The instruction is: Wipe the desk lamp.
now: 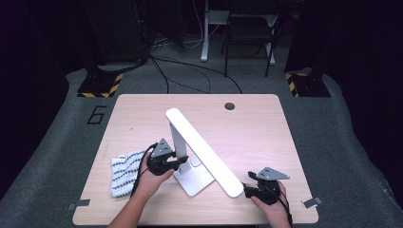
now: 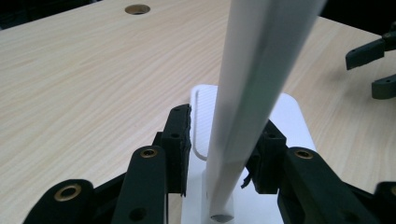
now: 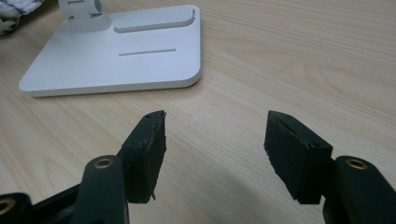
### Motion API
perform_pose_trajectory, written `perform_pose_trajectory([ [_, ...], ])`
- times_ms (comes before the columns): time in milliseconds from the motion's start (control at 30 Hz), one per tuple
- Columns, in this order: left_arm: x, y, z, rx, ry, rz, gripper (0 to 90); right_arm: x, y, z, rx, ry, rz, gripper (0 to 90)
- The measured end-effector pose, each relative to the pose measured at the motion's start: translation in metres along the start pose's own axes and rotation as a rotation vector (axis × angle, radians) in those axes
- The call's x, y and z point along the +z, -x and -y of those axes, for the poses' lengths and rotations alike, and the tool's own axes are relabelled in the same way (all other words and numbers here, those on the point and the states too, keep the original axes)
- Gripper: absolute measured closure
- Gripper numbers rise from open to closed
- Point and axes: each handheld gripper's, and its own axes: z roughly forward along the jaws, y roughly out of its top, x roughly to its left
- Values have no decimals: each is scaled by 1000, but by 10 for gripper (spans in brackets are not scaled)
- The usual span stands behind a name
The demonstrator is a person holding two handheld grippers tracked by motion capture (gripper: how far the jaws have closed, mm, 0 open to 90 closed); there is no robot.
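At frame centre, the left gripper (image 2: 219, 154) straddles the desk lamp's upright arm (image 2: 247, 116), jaws not quite pressing; the right gripper (image 3: 215, 154) hangs open and empty.

One thing I can read from here: a big dark "6" (image 1: 97, 115) marked on the grey floor mat (image 1: 57, 156), just off my table's far left corner. Nothing else carries readable writing.

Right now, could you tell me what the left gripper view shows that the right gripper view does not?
Left gripper view: the lamp arm between the jaws of the left gripper, and the cable hole. Right gripper view: the striped cloth, and bare table between the open jaws of the right gripper. Both: the white lamp base on the wooden table.
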Motion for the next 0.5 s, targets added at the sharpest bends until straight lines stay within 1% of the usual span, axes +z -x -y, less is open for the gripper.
perform_pose_trajectory([
  [67,1,-2,1,-6,8,-12,639,0,0,0,-5,2,-2,385],
  [100,1,-2,1,-18,6,-12,627,0,0,0,-5,1,-4,385],
  [133,1,-2,1,-18,12,-16,617,0,0,0,-6,2,-3,385],
  [167,1,-3,1,-12,7,-18,609,0,0,0,-6,2,-3,385],
  [233,1,-5,1,-16,8,-23,589,0,0,0,-6,3,-2,385],
  [300,1,-7,1,-19,9,-38,571,0,0,0,-7,3,-4,385],
  [333,2,-7,1,-38,19,-38,557,0,0,0,-9,3,-6,385],
  [367,2,-9,1,-34,19,-46,549,0,0,0,-8,3,-6,385],
  [433,3,-10,2,-50,26,-49,538,0,0,0,-7,2,-5,385],
  [467,3,-11,2,-49,27,-51,538,0,0,0,-9,-1,-7,385],
  [500,3,-11,2,-58,26,-58,532,1,0,0,-14,1,-7,385],
])
